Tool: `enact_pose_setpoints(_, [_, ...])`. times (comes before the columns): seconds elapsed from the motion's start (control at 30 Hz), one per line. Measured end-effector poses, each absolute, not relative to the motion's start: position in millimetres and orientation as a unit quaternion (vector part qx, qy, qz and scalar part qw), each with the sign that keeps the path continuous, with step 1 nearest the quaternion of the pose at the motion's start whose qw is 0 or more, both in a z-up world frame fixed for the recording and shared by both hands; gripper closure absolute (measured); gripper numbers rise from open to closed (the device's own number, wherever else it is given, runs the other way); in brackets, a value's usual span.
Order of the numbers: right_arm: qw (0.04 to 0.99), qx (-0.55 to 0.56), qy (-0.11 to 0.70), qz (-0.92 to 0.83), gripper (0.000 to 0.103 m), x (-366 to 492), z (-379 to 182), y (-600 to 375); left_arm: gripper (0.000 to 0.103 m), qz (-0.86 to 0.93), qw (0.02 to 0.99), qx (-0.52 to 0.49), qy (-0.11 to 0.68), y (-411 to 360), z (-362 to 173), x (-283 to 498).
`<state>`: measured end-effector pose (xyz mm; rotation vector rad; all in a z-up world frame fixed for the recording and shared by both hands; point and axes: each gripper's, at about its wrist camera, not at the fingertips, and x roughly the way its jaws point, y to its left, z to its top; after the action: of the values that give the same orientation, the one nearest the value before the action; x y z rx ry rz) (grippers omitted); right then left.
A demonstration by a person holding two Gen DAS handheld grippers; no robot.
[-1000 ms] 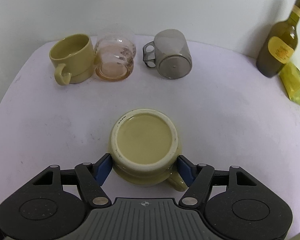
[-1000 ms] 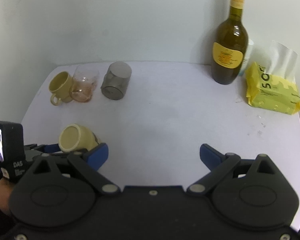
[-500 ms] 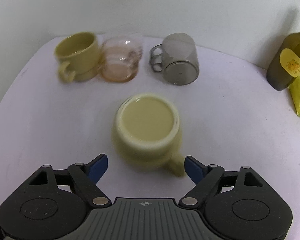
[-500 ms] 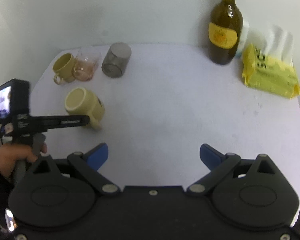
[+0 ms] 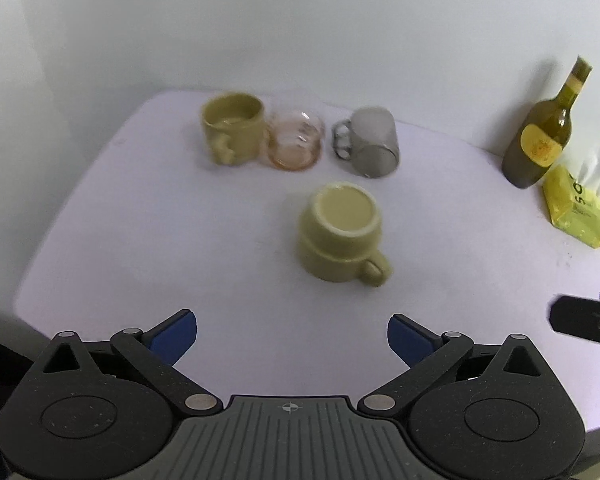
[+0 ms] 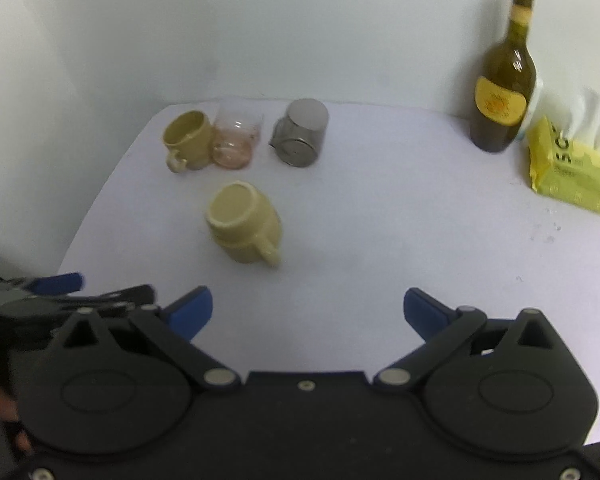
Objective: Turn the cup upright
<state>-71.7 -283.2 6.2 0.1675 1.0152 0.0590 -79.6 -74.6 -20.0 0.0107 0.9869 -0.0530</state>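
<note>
One yellow cup (image 5: pixel 342 232) sits base-up mid-table, handle toward the right, untouched. Both grippers, left gripper (image 5: pixel 292 334) and right gripper (image 6: pixel 306 306), hang spread and empty near it. Judged: grasping comes next, pinching its walls, then inverting.

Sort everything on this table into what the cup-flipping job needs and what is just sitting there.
Job:
upside-down yellow cup
left gripper, open
right gripper, open

Lying about:
yellow mug
pink glass
grey cup
bottle
tissue pack
</note>
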Motion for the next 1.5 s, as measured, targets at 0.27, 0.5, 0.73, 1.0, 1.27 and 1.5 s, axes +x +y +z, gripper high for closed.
enact_pose_setpoints(0.27, [0.891, 0.026, 0.453, 0.010, 0.000, -93.2, 35.0, -203.4, 0.000, -0.011, 0.872, -0.051, 0.486, 1.8, 4.8, -113.5])
enact_pose_setpoints(0.5, [0.888, 0.005, 0.460, -0.002, 0.000, -111.8, 34.2, -158.5, 0.000, 0.000, 0.877, -0.028, 0.479, 27.9, 11.7, -136.1])
enact_pose_setpoints(0.73, [0.888, -0.003, 0.460, -0.012, 0.000, -122.2, 38.8, -137.9, 0.000, -0.008, 0.880, -0.018, 0.475, 33.6, 11.4, -144.4])
enact_pose_setpoints(1.0, [0.888, -0.001, 0.459, -0.019, 0.000, -121.1, 41.8, -131.4, 0.000, -0.011, 0.884, -0.014, 0.466, 36.5, 14.0, -144.8])
enact_pose_setpoints(1.27, [0.888, -0.001, 0.458, -0.022, 0.000, -123.1, 42.1, -132.0, 0.000, -0.013, 0.886, -0.013, 0.464, 34.6, 13.7, -144.0])
enact_pose_setpoints(1.5, [0.890, 0.002, 0.455, -0.024, 0.000, -124.9, 43.9, -133.0, 0.000, -0.015, 0.887, -0.010, 0.462, 32.7, 16.4, -143.3])
